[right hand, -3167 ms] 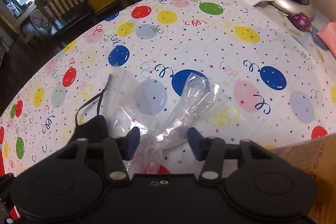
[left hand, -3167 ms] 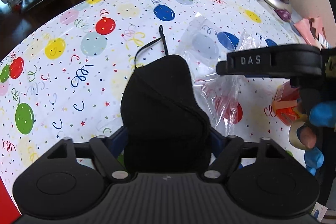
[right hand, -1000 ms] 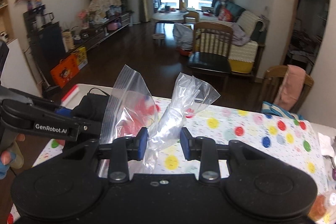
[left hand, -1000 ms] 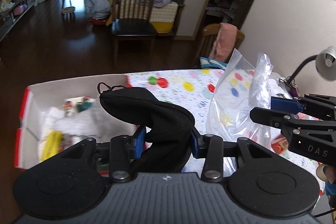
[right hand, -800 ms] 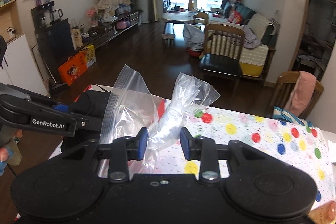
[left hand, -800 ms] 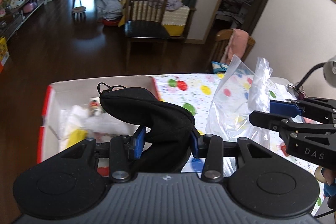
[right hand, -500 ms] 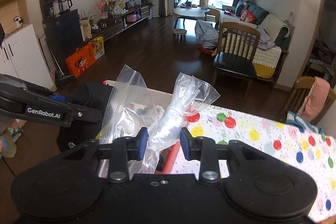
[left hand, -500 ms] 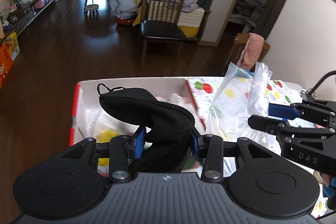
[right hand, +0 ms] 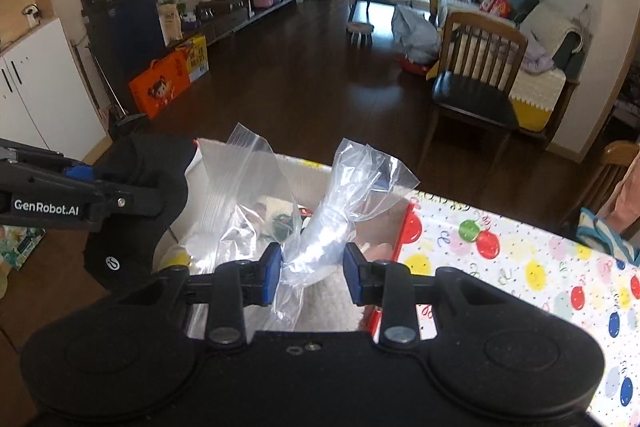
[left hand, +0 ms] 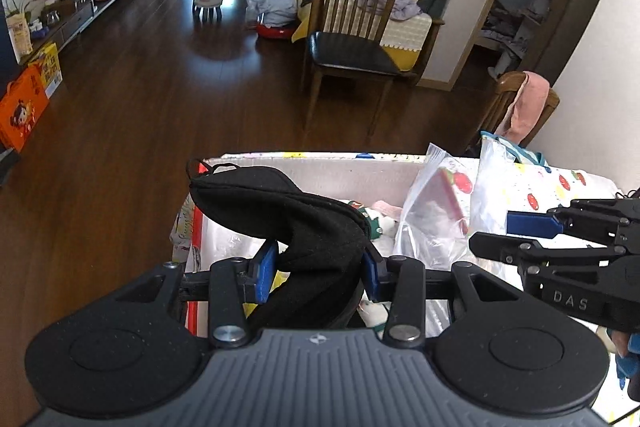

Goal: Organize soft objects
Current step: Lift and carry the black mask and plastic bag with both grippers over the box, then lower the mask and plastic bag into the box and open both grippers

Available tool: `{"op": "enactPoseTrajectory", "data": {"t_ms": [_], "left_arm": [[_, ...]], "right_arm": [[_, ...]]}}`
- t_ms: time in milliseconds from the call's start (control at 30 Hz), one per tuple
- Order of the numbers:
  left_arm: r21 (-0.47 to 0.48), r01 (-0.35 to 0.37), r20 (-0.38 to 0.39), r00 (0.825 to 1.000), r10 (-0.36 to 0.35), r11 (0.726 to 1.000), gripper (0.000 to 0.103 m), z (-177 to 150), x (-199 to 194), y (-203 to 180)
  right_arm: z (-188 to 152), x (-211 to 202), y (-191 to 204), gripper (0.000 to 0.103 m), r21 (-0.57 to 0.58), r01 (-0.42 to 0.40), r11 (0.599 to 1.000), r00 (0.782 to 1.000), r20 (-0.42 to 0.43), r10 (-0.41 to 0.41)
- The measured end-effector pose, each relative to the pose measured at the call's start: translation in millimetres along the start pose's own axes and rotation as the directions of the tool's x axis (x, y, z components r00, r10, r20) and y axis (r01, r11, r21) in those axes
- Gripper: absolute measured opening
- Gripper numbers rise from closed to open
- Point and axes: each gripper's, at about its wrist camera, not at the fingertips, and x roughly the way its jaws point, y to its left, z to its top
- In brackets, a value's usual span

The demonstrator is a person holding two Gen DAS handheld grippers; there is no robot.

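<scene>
My left gripper (left hand: 318, 273) is shut on a black cloth face mask (left hand: 304, 223), which bulges up between the blue pads with its ear loop at the far end. My right gripper (right hand: 313, 273) is shut on a bunched clear plastic zip bag (right hand: 320, 231). Both hang over an open cardboard box (left hand: 320, 167) with a red-trimmed rim, which holds several soft things: a small plush toy (left hand: 376, 223), plastic wrap and something yellow. In the left wrist view the bag (left hand: 436, 223) and the right gripper (left hand: 516, 233) sit to the right; in the right wrist view the mask (right hand: 132, 219) and the left gripper (right hand: 80, 183) are at left.
The box stands at the end of a table covered with a balloon-print cloth (right hand: 520, 259). Beyond are a dark wood floor, a wooden chair (left hand: 348, 39), a second chair with a pink cloth (left hand: 520, 107) at the table's far side, and an orange box (right hand: 160, 89) by a cabinet.
Both grippers have carried the mask and the bag leftwards off the balloon cloth and lower, so that the box now lies right beneath them. Neither grip has changed.
</scene>
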Motion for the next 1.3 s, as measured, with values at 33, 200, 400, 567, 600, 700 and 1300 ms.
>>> {"op": "enactPoseTrajectory", "data": {"t_ms": [33, 200, 400, 567, 600, 700, 1300], "left_arm": [[-0.003, 0.001, -0.006, 1.0, -0.001, 1.0, 0.041, 0.1, 4.4, 1.4], [0.005, 0.015, -0.034, 0.999, -0.015, 1.0, 0.041, -1.7, 28.6, 2.0], [-0.001, 0.018, -0.065, 0.998, -0.018, 1.0, 0.041, -5.9, 52.7, 2.8], [-0.012, 0.02, -0.095, 0.995, -0.021, 1.0, 0.041, -10.2, 69.9, 7.6], [-0.012, 0.017, -0.098, 0.995, -0.018, 1.0, 0.041, -11.5, 72.6, 8.7], [-0.021, 0.018, -0.114, 0.993, -0.02, 1.0, 0.041, -14.9, 81.3, 13.3], [-0.04, -0.017, -0.078, 0.997, 0.014, 0.999, 0.068, -31.2, 72.3, 27.7]], "right_arm": [[0.1, 4.0, 2.1, 0.032, 0.002, -0.003, 1.0, 1.0, -0.008, 0.003], [7.0, 23.2, 10.5, 0.032, -0.002, 0.01, 1.0, 1.0, -0.03, -0.011], [7.3, 43.1, 9.8, 0.032, 0.019, 0.017, 1.0, 0.998, -0.061, -0.016], [4.1, 54.7, 12.8, 0.033, 0.005, 0.008, 1.0, 0.996, -0.086, -0.007], [2.7, 55.7, 13.4, 0.033, 0.002, 0.006, 1.0, 0.996, -0.089, -0.006], [2.1, 60.3, 14.6, 0.034, -0.001, 0.005, 1.0, 0.996, -0.091, -0.005], [1.6, 48.9, 13.8, 0.052, -0.005, 0.006, 1.0, 0.998, -0.069, -0.006]]}}
